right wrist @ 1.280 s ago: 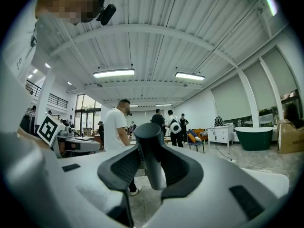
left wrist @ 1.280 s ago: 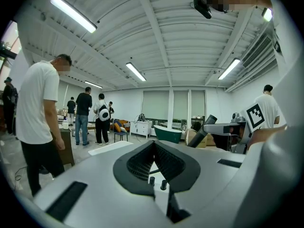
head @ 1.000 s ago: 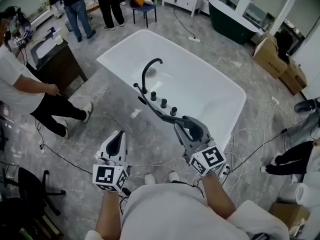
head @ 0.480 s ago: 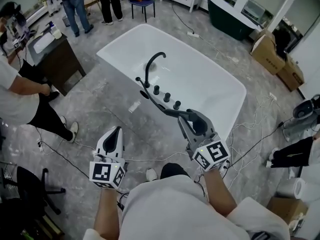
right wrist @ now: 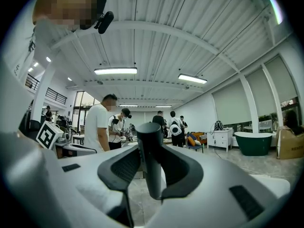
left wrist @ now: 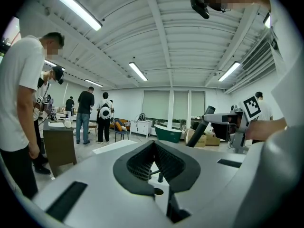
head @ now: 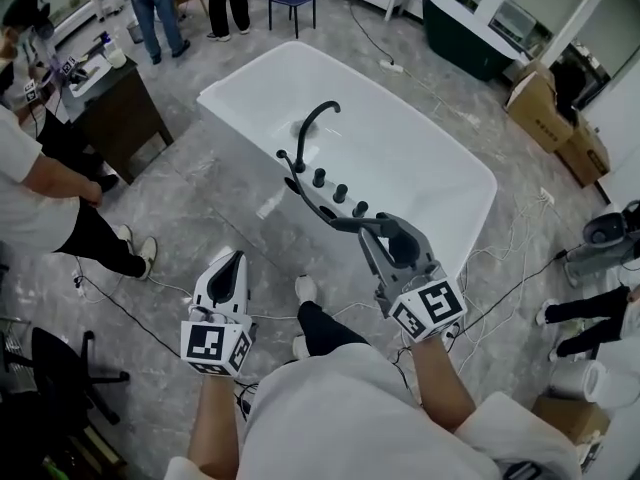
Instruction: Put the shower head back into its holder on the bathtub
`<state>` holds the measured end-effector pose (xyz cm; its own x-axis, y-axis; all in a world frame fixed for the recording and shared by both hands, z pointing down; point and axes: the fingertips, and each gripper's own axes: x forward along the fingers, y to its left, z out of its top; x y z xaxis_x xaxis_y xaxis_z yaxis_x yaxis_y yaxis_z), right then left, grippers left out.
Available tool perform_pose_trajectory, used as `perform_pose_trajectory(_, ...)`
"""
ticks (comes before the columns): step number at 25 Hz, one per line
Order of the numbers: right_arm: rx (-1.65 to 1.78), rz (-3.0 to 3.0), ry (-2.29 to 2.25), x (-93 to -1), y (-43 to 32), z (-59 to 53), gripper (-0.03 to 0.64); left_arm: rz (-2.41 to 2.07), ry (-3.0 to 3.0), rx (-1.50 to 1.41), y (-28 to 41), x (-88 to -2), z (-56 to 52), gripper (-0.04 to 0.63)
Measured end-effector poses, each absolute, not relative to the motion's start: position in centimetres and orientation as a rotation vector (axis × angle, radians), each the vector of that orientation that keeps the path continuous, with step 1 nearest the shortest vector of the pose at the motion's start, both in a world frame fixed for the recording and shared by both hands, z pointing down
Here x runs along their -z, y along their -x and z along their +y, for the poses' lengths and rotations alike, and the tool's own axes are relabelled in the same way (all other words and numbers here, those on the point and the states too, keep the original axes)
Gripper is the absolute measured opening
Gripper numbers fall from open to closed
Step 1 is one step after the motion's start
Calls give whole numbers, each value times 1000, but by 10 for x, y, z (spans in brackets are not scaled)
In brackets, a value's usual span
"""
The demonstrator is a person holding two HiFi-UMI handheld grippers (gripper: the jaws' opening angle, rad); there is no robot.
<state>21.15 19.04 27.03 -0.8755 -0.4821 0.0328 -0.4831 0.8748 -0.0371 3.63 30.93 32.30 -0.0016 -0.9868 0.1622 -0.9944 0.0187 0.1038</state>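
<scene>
Filling the middle of the head view, a white freestanding bathtub [head: 430,168] stands on a grey marbled floor [head: 200,198] with thin cables trailing over it, and a dark wooden desk [head: 120,118] sits well off to its left. The right gripper [head: 380,230] is clamped on the handle of the shower head [head: 343,224], which it holds out toward the tub's near rim, just beside the last of the knobs; how far it is above the rim I cannot tell. The left gripper [head: 236,260] hangs over the floor, well apart from the tub, with its pads meeting at the tips and nothing between them. A black gooseneck spout [head: 312,126] rises from the same rim and curves over the basin. The shower head is matte black and slim, a plain round stick (in the right gripper view it stands upright between the two ribbed pads with a flat end), and a black hose [head: 303,196] runs from it back to the rim near the spout's foot. A row of black round knobs [head: 340,192] lines the rim between spout and shower head.
</scene>
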Motion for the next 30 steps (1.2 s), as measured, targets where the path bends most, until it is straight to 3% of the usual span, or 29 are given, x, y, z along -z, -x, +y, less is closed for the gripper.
perform_pose_trajectory(30, -78, -3093, -666, -245, -100, 11, 143, -2045, -2061, -127, 61, -341, 112, 11)
